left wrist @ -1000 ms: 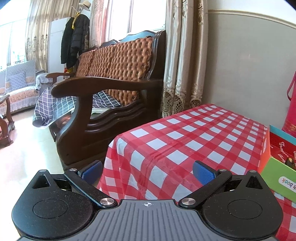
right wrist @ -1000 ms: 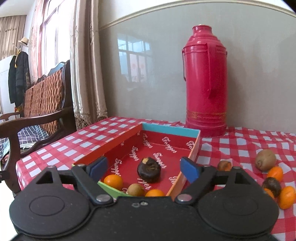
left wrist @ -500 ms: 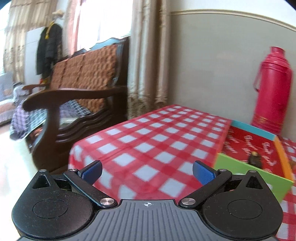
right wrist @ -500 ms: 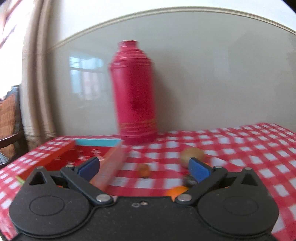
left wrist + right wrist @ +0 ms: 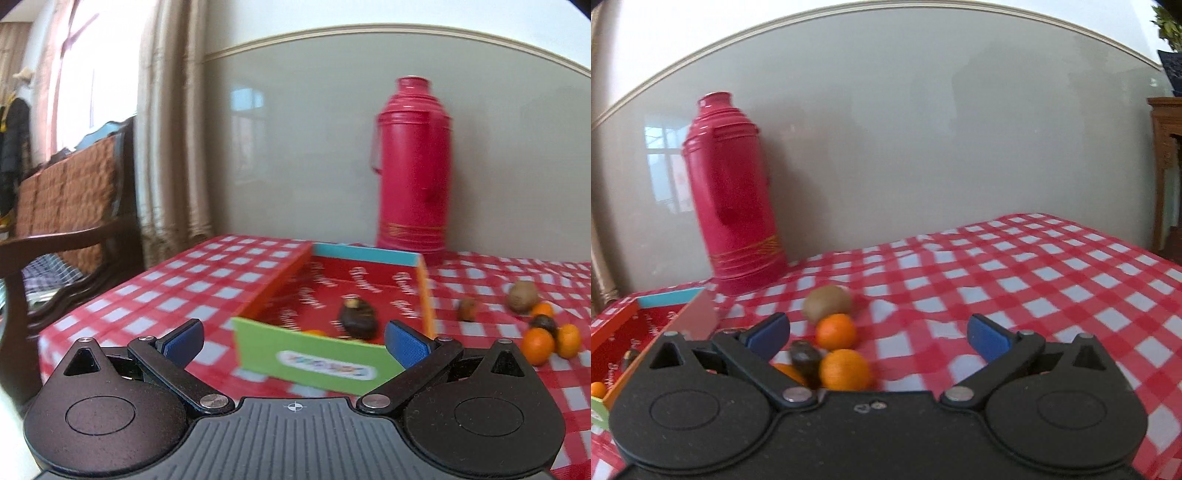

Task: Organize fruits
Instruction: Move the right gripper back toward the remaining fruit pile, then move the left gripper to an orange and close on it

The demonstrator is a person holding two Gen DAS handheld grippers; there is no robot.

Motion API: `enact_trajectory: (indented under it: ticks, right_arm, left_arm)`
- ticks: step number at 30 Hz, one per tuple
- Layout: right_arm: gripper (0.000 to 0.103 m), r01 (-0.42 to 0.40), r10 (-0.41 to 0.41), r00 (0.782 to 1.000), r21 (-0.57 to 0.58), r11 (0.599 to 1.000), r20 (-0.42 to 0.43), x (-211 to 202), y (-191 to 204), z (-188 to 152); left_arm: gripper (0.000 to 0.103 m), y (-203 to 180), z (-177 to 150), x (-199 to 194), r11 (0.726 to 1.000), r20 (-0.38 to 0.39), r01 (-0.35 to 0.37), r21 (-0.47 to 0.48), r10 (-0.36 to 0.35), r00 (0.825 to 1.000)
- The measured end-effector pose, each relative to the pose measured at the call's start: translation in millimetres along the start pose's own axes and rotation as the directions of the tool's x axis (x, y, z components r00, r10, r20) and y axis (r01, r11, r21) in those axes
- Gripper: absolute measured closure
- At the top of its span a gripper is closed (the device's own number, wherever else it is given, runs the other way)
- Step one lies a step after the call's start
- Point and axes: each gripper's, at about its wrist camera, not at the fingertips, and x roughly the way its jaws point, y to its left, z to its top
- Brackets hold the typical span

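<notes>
An open box (image 5: 365, 254) with a red inside and a green front wall stands on the checked table. It holds a dark fruit (image 5: 357, 318) and an orange (image 5: 316, 332). My left gripper (image 5: 294, 338) is open and empty, just in front of the box. To the box's right lie a small brown fruit (image 5: 468, 308), a kiwi (image 5: 522, 296), a dark fruit (image 5: 543, 323) and oranges (image 5: 539, 345). My right gripper (image 5: 878, 333) is open and empty above this pile: kiwi (image 5: 827, 302), two oranges (image 5: 836, 331), dark fruit (image 5: 805, 360). The box edge (image 5: 698, 317) shows at left.
A tall red thermos (image 5: 413, 166) stands against the wall behind the box, also in the right wrist view (image 5: 733, 195). A wooden sofa (image 5: 70, 206) stands left of the table. Red-and-white cloth (image 5: 1034, 266) stretches to the right. A wooden cabinet (image 5: 1165, 166) stands at far right.
Both grippers have swung to the right. The left now faces the box instead of the sofa. The right has left the box and faces the loose fruit pile. Both stay open.
</notes>
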Motion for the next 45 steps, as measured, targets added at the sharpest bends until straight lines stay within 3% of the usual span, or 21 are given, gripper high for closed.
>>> enact_trajectory:
  ticks: [16,25,35,38,43,45]
  right_arm:
    - [0.006,0.136,-0.134,0.989,0.024,0.99,-0.068,1,-56,0]
    - [0.006,0.157,-0.153,0.986,0.05,0.986,-0.067,-5,-80,1]
    - [0.006,0.174,-0.169,0.983,0.069,0.982,-0.067,-10,-94,1]
    - [0.006,0.176,-0.172,0.983,0.07,0.982,-0.067,-9,-96,1]
    - [0.006,0.185,-0.18,0.981,0.08,0.979,-0.068,-10,-101,2]
    - [0.006,0.187,-0.181,0.981,0.087,0.978,-0.071,-10,-102,2]
  left_arm:
    - [0.0,-94,-6,2,0.968,-0.008,0.192,0.161,-0.194,0.981]
    - [0.001,-136,-10,13,0.924,-0.075,0.312,0.221,-0.303,0.95]
    - [0.001,-166,-12,29,0.894,-0.122,0.394,0.213,-0.376,0.919]
    - [0.015,-180,-11,33,0.876,-0.129,0.414,0.245,-0.394,0.91]
    - [0.028,-196,-9,46,0.866,-0.166,0.441,0.236,-0.412,0.896]
    - [0.042,-201,-11,53,0.862,-0.195,0.453,0.229,-0.415,0.888]
